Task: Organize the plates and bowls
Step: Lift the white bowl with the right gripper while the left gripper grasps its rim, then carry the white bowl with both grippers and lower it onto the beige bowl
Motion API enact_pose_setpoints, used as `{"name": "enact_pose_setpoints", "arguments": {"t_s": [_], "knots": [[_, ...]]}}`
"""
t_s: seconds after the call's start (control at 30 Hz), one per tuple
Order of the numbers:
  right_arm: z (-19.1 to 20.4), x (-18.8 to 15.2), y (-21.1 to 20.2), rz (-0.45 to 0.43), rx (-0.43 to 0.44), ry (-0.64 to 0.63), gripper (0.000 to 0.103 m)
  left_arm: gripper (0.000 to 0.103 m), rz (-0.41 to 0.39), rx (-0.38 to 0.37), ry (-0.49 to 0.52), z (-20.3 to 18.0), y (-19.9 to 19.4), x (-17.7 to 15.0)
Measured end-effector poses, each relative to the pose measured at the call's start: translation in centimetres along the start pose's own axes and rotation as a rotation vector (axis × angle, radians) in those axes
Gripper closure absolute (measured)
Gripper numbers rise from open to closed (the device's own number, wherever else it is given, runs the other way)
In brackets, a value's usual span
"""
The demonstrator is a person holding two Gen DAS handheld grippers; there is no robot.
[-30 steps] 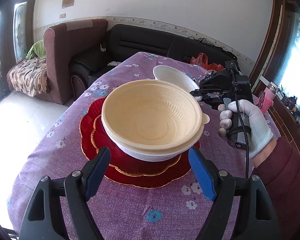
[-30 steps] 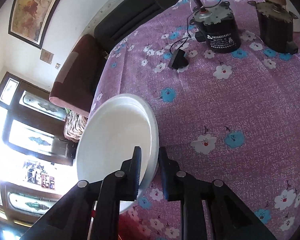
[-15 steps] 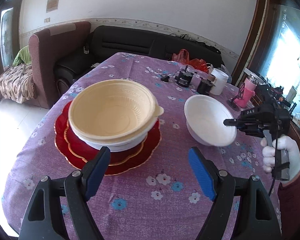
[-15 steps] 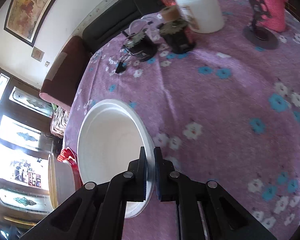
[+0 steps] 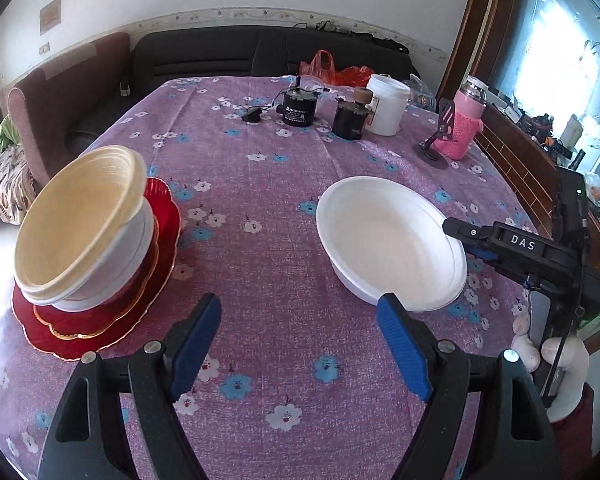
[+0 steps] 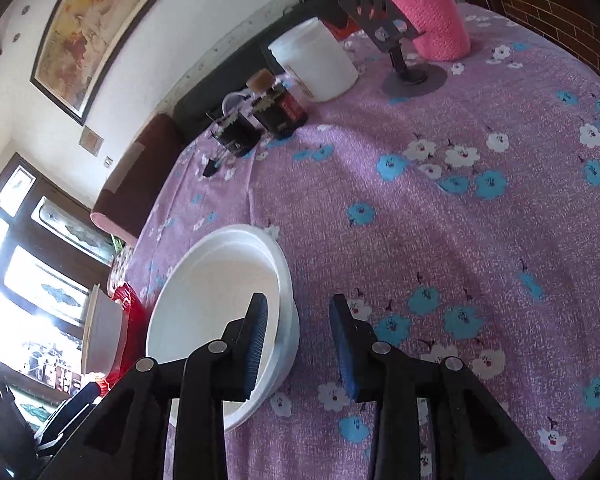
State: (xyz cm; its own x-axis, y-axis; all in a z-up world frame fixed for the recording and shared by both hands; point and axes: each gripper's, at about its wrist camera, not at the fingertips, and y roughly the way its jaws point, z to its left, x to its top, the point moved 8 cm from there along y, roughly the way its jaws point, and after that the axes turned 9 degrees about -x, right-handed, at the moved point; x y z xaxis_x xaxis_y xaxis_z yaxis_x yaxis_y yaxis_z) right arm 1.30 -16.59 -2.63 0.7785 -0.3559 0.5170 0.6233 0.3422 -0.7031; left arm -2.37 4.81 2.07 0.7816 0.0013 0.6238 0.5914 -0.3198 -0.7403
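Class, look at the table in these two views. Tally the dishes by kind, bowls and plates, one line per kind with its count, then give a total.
Bowls: 3 – the white bowl sitting alone, plus the cream bowl nested in a white bowl beneath it.
Plates: 2 – a small red plate stacked on a large red plate.
Total: 5 dishes.

The table (image 5: 268,240) wears a matt woven cloth, purple with printed flowers. The white bowl (image 5: 384,240) looks like smooth matt foam; the cream bowl (image 5: 76,220) is ribbed plastic. Beneath it the red plates (image 5: 156,248) are glossy, gold-edged. A pink knitted sleeve (image 5: 466,132) is rough and woolly.
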Motion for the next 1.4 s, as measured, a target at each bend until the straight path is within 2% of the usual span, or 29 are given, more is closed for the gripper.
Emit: {"name": "enact_pose_setpoints", "arguments": {"t_s": [0.07,0.1,0.17,0.2,0.33,0.57,0.73,0.77,0.83,0.9,0.97,1.0,1.03,1.1,1.4], "knots": [[-0.3,0.1,-0.6,-0.044,-0.044,-0.042,0.068,0.023,0.016,-0.006,-0.003,-0.6,1.2,0.4],[-0.4,0.2,-0.9,-0.071,-0.074,-0.064,0.068,0.017,0.024,-0.003,-0.001,-0.8,2.0,0.8],[-0.6,0.3,-1.4,-0.118,-0.14,-0.086,0.068,0.012,0.024,0.028,-0.002,-1.2,3.6,1.6],[-0.5,0.4,-1.7,-0.128,-0.137,-0.087,0.068,0.012,0.02,0.043,-0.005,-1.2,4.3,2.0],[0.2,-0.1,-1.6,-0.118,-0.111,-0.101,0.068,0.012,0.035,0.043,-0.047,-1.1,6.9,3.2],[1.8,-1.8,0.0,-0.066,-0.108,-0.171,0.068,0.012,0.111,0.023,-0.116,-0.1,10.3,2.0],[2.0,-2.3,0.6,-0.05,-0.123,-0.194,0.068,0.012,0.101,0.05,-0.084,-0.2,11.9,2.2],[1.9,-2.3,0.6,-0.049,-0.126,-0.192,0.068,0.016,0.094,0.055,-0.07,-0.4,12.0,2.4],[1.7,-2.3,0.8,-0.046,-0.133,-0.19,0.068,0.033,0.087,0.058,-0.032,-0.9,12.1,2.7],[1.6,-2.3,1.0,-0.041,-0.135,-0.191,0.069,0.078,0.104,0.064,0.005,-1.4,12.4,2.5],[1.8,-2.4,1.1,-0.039,-0.121,-0.194,0.071,0.084,0.102,0.047,0.029,-2.0,12.3,2.3],[2.0,-2.5,1.1,-0.038,-0.119,-0.2,0.08,0.085,0.093,0.058,0.041,-2.2,12.0,2.3],[2.1,-2.5,1.1,-0.038,-0.122,-0.209,0.083,0.085,0.081,0.07,0.052,-2.3,11.6,2.4],[2.1,-2.6,1.2,-0.042,-0.135,-0.216,0.084,0.087,0.054,0.09,0.063,-2.4,10.7,2.6],[3.3,-2.6,0.4,-0.071,-0.08,-0.237,0.085,0.087,-0.035,0.163,0.114,-2.8,7.1,3.3]]}}
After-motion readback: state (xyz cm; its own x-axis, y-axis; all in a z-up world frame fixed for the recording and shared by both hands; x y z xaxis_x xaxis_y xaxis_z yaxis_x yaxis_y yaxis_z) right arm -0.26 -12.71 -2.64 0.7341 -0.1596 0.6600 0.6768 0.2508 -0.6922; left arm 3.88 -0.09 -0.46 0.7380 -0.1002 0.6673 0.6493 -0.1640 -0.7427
